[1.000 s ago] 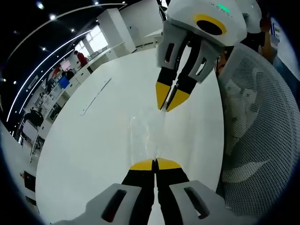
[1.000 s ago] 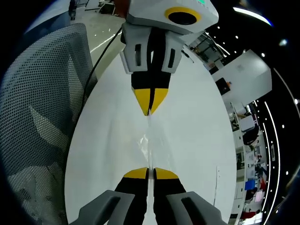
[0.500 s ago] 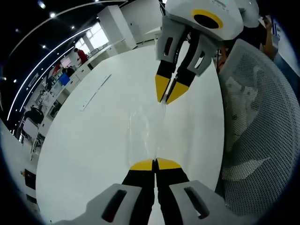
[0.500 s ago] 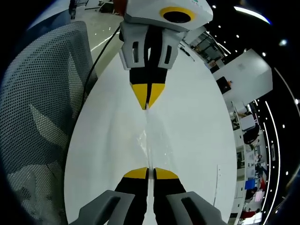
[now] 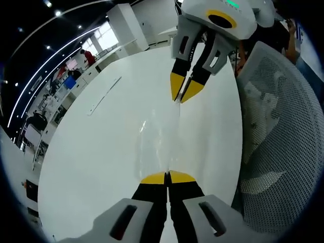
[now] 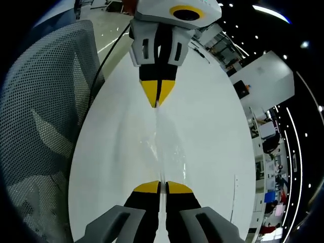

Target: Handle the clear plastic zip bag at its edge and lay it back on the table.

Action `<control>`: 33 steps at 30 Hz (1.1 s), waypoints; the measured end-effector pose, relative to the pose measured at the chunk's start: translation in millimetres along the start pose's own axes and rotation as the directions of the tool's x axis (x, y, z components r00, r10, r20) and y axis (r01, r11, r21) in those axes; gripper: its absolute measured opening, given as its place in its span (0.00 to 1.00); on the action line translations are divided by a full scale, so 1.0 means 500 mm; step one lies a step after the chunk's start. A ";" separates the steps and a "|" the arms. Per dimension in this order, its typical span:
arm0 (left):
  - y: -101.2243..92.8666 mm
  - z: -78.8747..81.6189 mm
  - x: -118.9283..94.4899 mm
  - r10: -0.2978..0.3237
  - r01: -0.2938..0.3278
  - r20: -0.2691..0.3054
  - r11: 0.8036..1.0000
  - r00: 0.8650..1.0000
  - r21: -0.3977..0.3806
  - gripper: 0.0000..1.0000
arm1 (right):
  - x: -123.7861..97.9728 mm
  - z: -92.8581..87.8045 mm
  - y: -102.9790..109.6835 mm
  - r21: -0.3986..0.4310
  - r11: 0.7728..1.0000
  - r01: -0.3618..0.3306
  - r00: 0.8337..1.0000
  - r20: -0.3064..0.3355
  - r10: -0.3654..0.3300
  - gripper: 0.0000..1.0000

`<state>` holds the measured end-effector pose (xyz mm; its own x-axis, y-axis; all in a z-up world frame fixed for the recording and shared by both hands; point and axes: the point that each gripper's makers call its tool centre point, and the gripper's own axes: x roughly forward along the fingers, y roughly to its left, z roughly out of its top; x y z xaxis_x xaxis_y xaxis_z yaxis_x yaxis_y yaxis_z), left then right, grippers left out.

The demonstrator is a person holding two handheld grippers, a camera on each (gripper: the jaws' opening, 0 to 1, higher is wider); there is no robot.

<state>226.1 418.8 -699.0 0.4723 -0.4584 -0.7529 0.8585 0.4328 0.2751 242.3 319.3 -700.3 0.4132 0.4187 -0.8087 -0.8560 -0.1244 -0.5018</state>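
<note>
Here the white table (image 5: 101, 152) filled the middle, a mesh chair (image 5: 276, 136) at 3 o'clock in the left gripper view. The bag (image 5: 159, 136) stretched above the table between both grippers. The left gripper (image 5: 167, 177) at 6 o'clock and right gripper (image 5: 183, 97) at 12 each had jaws clamped on a bag edge.

The left claw (image 5: 167, 177) and right claw (image 6: 162, 187) face each other, jaws pinched together.
</note>
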 end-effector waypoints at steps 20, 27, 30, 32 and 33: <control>0.004 -0.013 0.006 -0.006 0.006 0.000 0.999 1.000 -0.041 0.00 | -0.001 -0.001 -0.002 0.029 1.000 0.011 1.000 -0.002 -0.011 0.00; 0.009 -0.012 0.005 -0.001 0.002 0.014 0.997 1.000 -0.074 0.00 | -0.001 0.002 -0.004 0.024 1.000 0.010 1.000 0.001 -0.010 0.00; 0.009 -0.016 0.004 -0.002 0.003 0.017 0.996 1.000 -0.087 0.00 | 0.000 0.002 -0.005 0.023 1.000 0.010 1.000 0.002 -0.010 0.00; 0.007 -0.018 0.002 -0.003 0.004 0.016 0.996 1.000 -0.090 0.00 | 0.001 0.001 -0.006 0.023 1.000 0.010 1.000 0.001 -0.010 0.00; 0.007 -0.020 0.003 -0.003 0.004 0.014 0.996 1.000 -0.092 0.00 | 0.001 0.001 -0.006 0.025 1.000 0.009 1.000 0.000 -0.009 0.00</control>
<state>228.1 427.3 -705.1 0.4723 -0.4708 -0.7452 0.8386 0.5003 0.2155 245.2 320.2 -699.1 0.4210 0.4200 -0.8040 -0.8595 -0.0984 -0.5015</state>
